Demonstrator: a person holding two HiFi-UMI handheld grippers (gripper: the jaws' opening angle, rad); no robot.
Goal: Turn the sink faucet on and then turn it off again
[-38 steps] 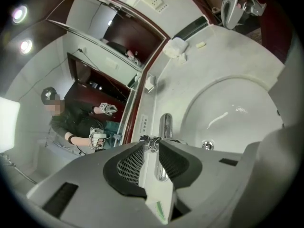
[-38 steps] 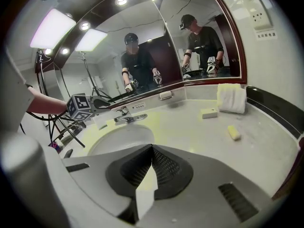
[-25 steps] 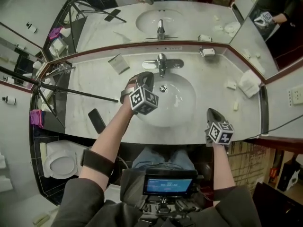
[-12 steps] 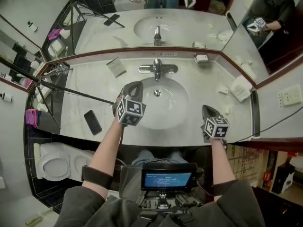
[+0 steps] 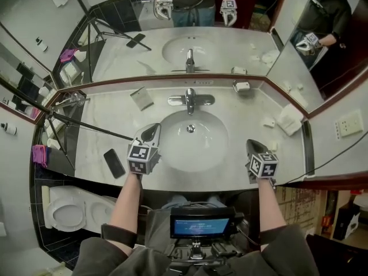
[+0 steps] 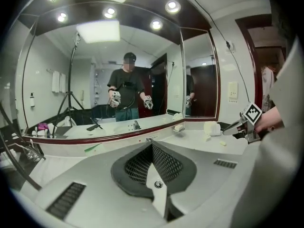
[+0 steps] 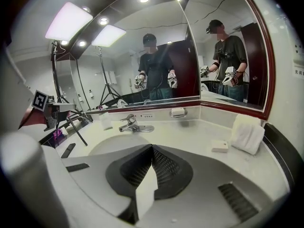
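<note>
Chrome faucet (image 5: 190, 99) stood at the middle of the far rim of the white basin (image 5: 215, 148), with neither gripper touching it. The basin sat in a pale stone counter (image 5: 253, 111) beneath a wide mirror (image 5: 247, 36), and its drain (image 5: 191, 129) showed in the far half of the bowl.

The left gripper (image 5: 154, 127) hung over the near left rim of the basin, pointing toward the far side. Its jaws were pressed together with nothing between them, and it was well apart from the faucet. The right gripper (image 5: 251, 145) was over the near edge of the counter to the right of the basin. Its jaws also met at the tips and held nothing.

On the left of the counter a dark phone (image 5: 114, 163) lay flat, near the left gripper. A black tripod leg (image 5: 86, 125) crossed the counter just beyond the phone. A small pale packet (image 5: 141, 98) lay to the left of the faucet. A soap dish (image 5: 241, 86) sat to the faucet's right against the far wall. A folded white towel (image 5: 290, 119) rested at the far right.
</note>
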